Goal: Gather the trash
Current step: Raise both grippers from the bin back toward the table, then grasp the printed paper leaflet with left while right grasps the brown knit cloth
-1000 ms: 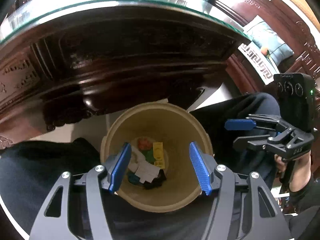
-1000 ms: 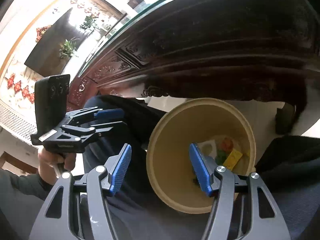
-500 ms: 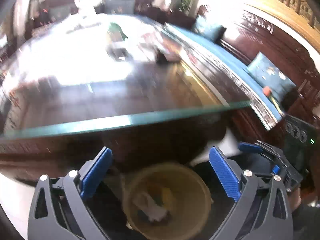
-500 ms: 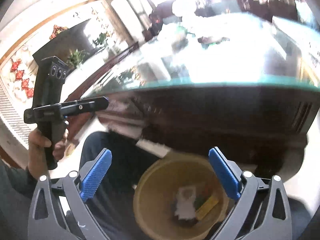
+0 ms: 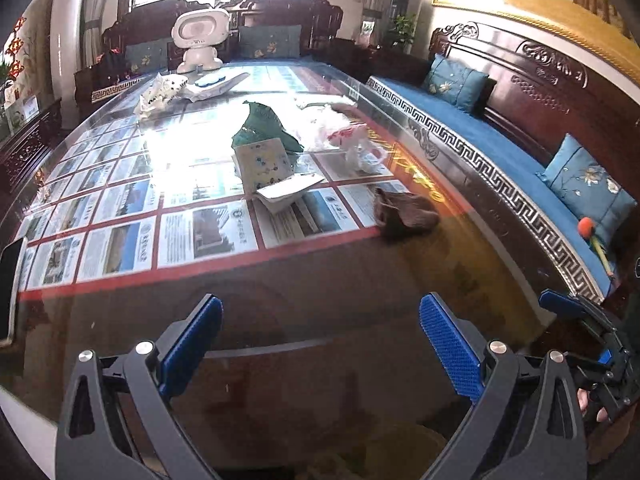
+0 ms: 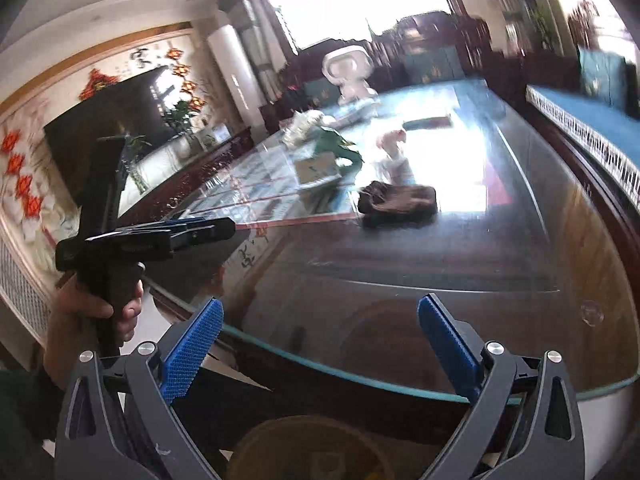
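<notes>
Trash lies on the glass-topped table [image 5: 320, 280]: a brown crumpled wrapper [image 5: 404, 213], a white folded paper [image 5: 289, 193], a patterned box [image 5: 263, 164], a green bag [image 5: 264, 128] and a clear plastic bag [image 5: 344, 136]. The brown wrapper also shows in the right wrist view [image 6: 396, 202]. My left gripper [image 5: 320, 344] is open and empty above the table's near edge. My right gripper [image 6: 320, 344] is open and empty, also at the near edge. The yellow bin [image 6: 308, 448] sits low under the table edge, mostly hidden.
A white robot toy [image 5: 199, 40] and more crumpled packaging [image 5: 160, 94] stand at the table's far end. A blue-cushioned wooden sofa [image 5: 500, 148] runs along the right. A black phone [image 5: 8, 280] lies at the table's left edge.
Both grippers have risen from over the bin to above the table's near edge and have opened wider. The bin has dropped to the bottom of the views.
</notes>
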`<move>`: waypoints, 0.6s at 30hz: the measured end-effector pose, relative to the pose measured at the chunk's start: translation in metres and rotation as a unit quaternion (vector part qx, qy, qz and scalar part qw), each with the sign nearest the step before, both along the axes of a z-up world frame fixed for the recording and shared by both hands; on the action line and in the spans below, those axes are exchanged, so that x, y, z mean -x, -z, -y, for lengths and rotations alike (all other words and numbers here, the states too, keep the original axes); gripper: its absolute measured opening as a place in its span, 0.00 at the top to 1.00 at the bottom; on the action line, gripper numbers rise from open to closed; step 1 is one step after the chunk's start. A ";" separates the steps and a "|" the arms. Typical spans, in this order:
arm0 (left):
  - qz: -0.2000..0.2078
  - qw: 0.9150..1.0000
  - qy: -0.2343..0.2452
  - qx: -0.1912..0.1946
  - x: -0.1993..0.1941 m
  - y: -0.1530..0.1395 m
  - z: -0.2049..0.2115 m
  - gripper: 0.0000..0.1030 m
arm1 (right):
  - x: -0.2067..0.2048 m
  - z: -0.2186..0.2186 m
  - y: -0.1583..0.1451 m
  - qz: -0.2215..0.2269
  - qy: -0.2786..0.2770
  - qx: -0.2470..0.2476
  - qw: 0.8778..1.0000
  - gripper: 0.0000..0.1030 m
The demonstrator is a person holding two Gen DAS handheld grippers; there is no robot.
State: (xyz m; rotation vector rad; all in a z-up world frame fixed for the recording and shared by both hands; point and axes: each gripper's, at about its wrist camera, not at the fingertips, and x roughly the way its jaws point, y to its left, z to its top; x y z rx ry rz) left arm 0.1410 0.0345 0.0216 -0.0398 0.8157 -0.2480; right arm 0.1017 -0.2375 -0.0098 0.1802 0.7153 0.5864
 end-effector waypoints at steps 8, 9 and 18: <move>0.003 1.000 -0.003 0.009 -0.062 0.014 -0.005 0.04 | -0.055 -0.025 0.000 0.029 -0.003 0.100 0.995 0.08; 0.005 1.000 -0.006 0.014 -0.070 0.015 -0.007 0.04 | -0.067 -0.030 -0.001 0.032 -0.002 0.120 0.992 0.08; -0.003 0.999 -0.017 0.048 -0.118 0.018 -0.023 0.04 | -0.160 -0.066 0.021 -0.022 -0.031 0.185 0.982 0.08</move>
